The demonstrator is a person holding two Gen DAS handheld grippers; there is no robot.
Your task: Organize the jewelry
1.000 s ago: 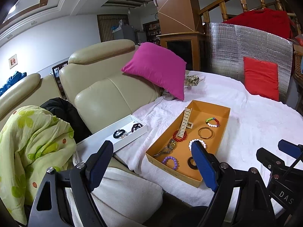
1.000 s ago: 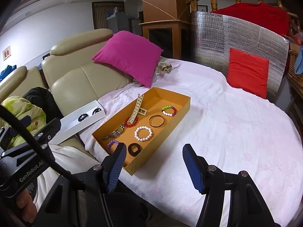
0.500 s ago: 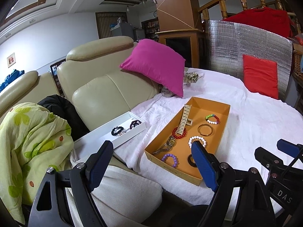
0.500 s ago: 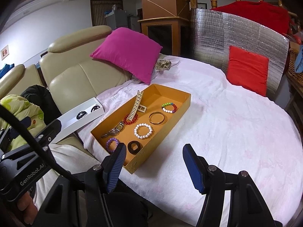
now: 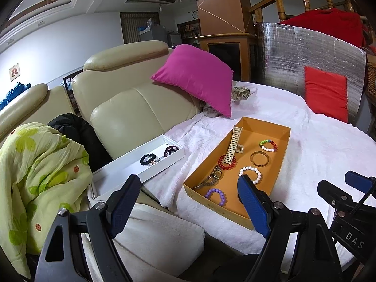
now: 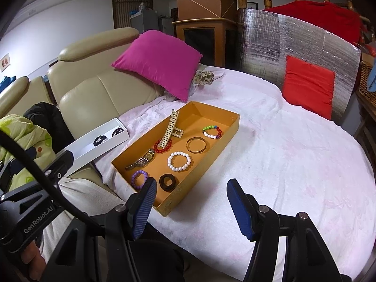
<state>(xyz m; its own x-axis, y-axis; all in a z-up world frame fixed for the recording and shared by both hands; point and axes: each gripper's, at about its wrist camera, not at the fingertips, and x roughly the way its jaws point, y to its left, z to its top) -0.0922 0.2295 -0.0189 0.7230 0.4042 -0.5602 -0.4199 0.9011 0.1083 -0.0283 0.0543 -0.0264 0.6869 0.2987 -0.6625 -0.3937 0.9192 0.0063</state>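
An orange tray on the white-covered table holds several pieces: a white bead bracelet, a gold bangle, a multicolour bead bracelet, a red bead bracelet, a watch, a purple bead bracelet, a dark ring and a beige hair clip. A white box on the sofa holds a black bracelet and a dark ring. My left gripper is open and empty near the tray's near end. My right gripper is open and empty near the tray's near corner.
A beige sofa with a pink cushion lies left of the table. A green flowered cloth and a black garment lie on the sofa. A silver foil panel with a red cushion stands at the table's far side.
Both views have drifted slightly; the tray and box sit a little higher and closer in frame. Both grippers stay open and empty.
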